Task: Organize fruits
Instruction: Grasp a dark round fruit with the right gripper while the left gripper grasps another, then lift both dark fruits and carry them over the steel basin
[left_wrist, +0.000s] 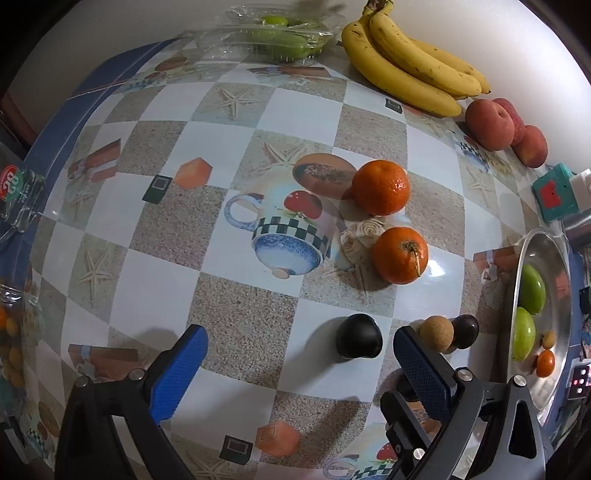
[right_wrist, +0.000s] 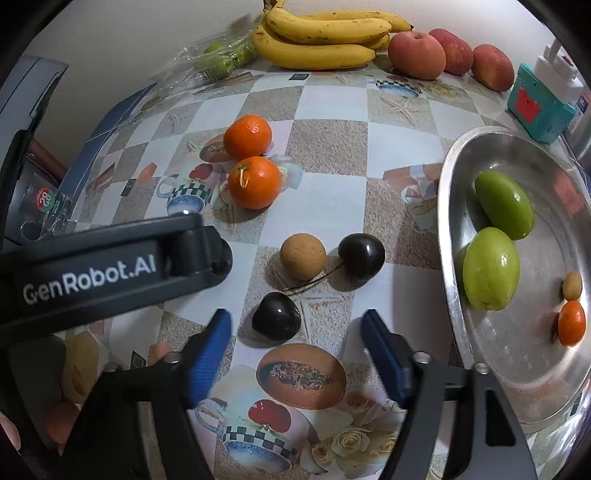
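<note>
Glossy vinyl covers the table (left_wrist: 155, 236), a checked cloth printed with starfish, mugs and roses, smooth enough to throw back a lamp glare. On it lie the fruits. Nearest the right gripper (right_wrist: 295, 332) sits a dark, almost black plum-like fruit (right_wrist: 276, 315) with a shiny skin and a blunt heart shape; it lies just ahead of the gap between the two blue ribbed pads, which stand apart and touch nothing. Beyond it a round tan fruit with a matte, sandy rind (right_wrist: 303, 256) rests beside a second dark glossy fruit (right_wrist: 361, 254), a thin stem trailing between them. Two dimpled orange tangerines (right_wrist: 254, 181) sit touching further back.

To the right, a shallow brushed-metal tray (right_wrist: 448, 236) holds two smooth green oval fruits (right_wrist: 490, 267), a small tan ball (right_wrist: 572, 285) and a small orange fruit (right_wrist: 571, 323).

Against the pale wall lie a bunch of speckled yellow bananas (right_wrist: 321, 40), three reddish, slightly fuzzy peach-like fruits (right_wrist: 416, 54) and a clear crinkled plastic punnet of green fruit (right_wrist: 218, 61). A teal plastic box (right_wrist: 537, 107) stands at the far right corner.

Seen from its own camera, the left gripper (left_wrist: 299, 350) points steeply down over the cloth, its blue textured pads wide apart and bare, the heart-shaped dark fruit lying on the cloth between them, nearer the right pad.
</note>
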